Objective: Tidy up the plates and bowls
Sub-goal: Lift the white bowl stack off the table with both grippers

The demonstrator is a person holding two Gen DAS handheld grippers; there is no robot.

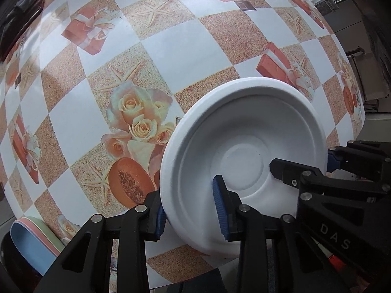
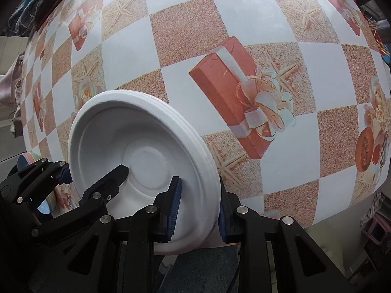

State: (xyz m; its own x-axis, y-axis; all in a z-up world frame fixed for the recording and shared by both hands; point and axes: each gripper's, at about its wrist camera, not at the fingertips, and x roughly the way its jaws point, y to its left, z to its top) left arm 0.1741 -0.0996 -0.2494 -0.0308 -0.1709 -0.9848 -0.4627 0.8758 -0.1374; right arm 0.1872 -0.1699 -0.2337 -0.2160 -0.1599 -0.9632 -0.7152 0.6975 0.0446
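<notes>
A stack of white bowls point(image 1: 244, 127) hangs tilted over the near edge of the table, held from both sides. My left gripper point(image 1: 191, 214) is shut on its left rim, one blue pad inside the top bowl and one outside. My right gripper point(image 2: 199, 210) is shut on the opposite rim of the white bowls point(image 2: 136, 127) in the same way. Several layered rims show at the stack's edge in the right wrist view. Each gripper also shows in the other's view: the right gripper point(image 1: 304, 162) and the left gripper point(image 2: 94, 171).
The table point(image 1: 171, 36) wears a checked cloth printed with gift boxes, roses and starfish. A pile of flat coloured plates point(image 1: 31, 239) lies at its near left corner, also seen as the coloured plates point(image 2: 27, 160). The table edge point(image 2: 342, 210) drops off at the right; chairs and clutter stand beyond.
</notes>
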